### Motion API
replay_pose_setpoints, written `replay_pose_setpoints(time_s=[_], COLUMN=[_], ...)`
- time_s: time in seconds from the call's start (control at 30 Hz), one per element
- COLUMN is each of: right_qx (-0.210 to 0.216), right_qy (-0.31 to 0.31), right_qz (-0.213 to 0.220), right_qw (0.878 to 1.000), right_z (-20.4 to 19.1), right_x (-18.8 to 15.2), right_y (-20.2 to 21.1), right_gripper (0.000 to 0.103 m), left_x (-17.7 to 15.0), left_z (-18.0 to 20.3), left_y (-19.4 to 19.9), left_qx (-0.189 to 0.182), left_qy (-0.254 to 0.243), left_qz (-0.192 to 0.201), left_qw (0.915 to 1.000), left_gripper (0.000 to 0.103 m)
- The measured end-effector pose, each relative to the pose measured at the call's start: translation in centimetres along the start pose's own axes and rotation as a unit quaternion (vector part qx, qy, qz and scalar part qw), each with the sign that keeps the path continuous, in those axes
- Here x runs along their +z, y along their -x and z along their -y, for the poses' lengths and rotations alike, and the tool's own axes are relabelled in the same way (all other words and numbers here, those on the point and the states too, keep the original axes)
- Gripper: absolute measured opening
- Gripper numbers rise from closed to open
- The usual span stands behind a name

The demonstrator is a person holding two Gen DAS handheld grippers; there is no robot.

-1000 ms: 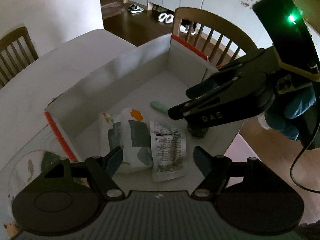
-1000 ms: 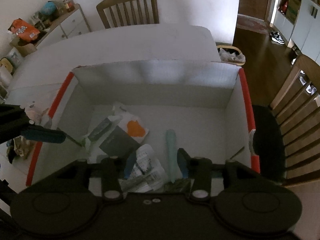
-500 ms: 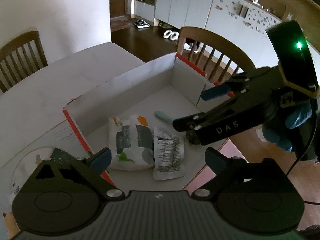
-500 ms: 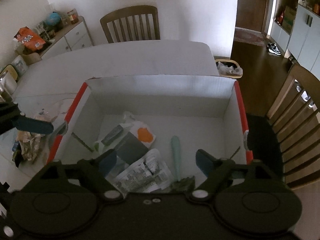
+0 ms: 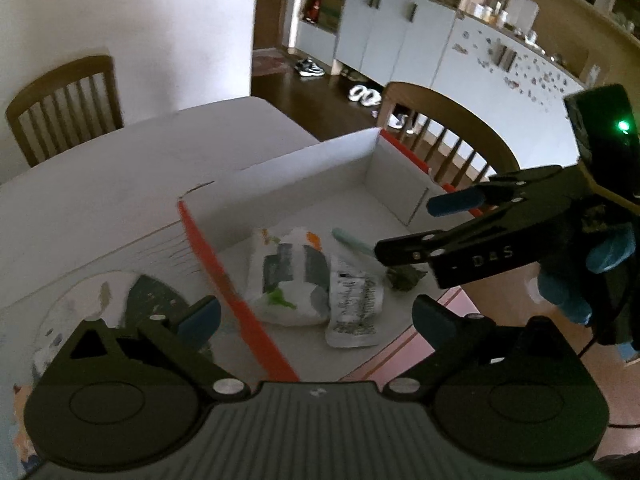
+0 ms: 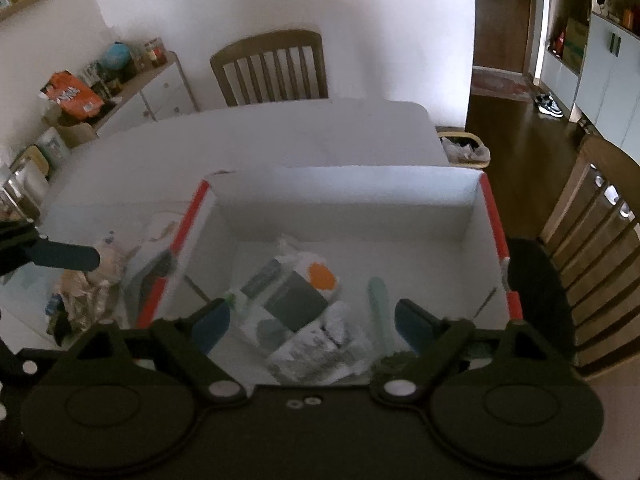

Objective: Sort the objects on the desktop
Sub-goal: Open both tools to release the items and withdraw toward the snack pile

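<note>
Left hand-held gripper (image 5: 316, 320) spread empty, right hand-held gripper (image 6: 312, 322) marked "DAS" likewise, above white box (image 6: 344, 204)

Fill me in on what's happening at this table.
A person is sorting desk clutter into a white box with red edges, using two handheld grippers. The left gripper and right gripper have both just been opening and hold nothing; each hangs above the box. Inside lie a white printed pouch, a smaller printed packet and a pale green stick. More clutter waits on the table outside.
</note>
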State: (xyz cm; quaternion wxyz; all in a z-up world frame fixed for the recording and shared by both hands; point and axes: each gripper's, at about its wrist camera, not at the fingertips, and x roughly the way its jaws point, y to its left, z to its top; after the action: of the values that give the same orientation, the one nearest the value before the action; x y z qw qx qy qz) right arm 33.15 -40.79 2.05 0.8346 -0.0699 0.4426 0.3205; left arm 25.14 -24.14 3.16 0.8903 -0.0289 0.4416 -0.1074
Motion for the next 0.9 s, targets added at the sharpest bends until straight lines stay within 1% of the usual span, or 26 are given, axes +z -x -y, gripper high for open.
replay_pose_setpoints(time_s=[0.27,0.6,0.9], right_qx=[0.005,0.006,0.012], right_qy=[0.001,0.000,0.011], right_qz=[0.019,0.017,0.013], right_qw=[1.000,1.000,1.000], right_z=[-3.9,-9.7,-15.5], right_x=[0.1,-0.4,-1.0], right_y=[1.1,0.7,-0.5], right_gripper=[0.090,0.090,0.090], left_x=[-2.2,-5.4,-8.2], left_z=[-3.4,-8.3,-12.5], left_y=[3.2,6.7,9.4], left_qx=[0.010,0.015,0.032], left_qy=[0.029,0.046,0.062], left_qz=[0.014,0.016,0.026], left_qw=[0.9994,0.9987,0.9972], left_gripper=[0.102,0.102,0.102])
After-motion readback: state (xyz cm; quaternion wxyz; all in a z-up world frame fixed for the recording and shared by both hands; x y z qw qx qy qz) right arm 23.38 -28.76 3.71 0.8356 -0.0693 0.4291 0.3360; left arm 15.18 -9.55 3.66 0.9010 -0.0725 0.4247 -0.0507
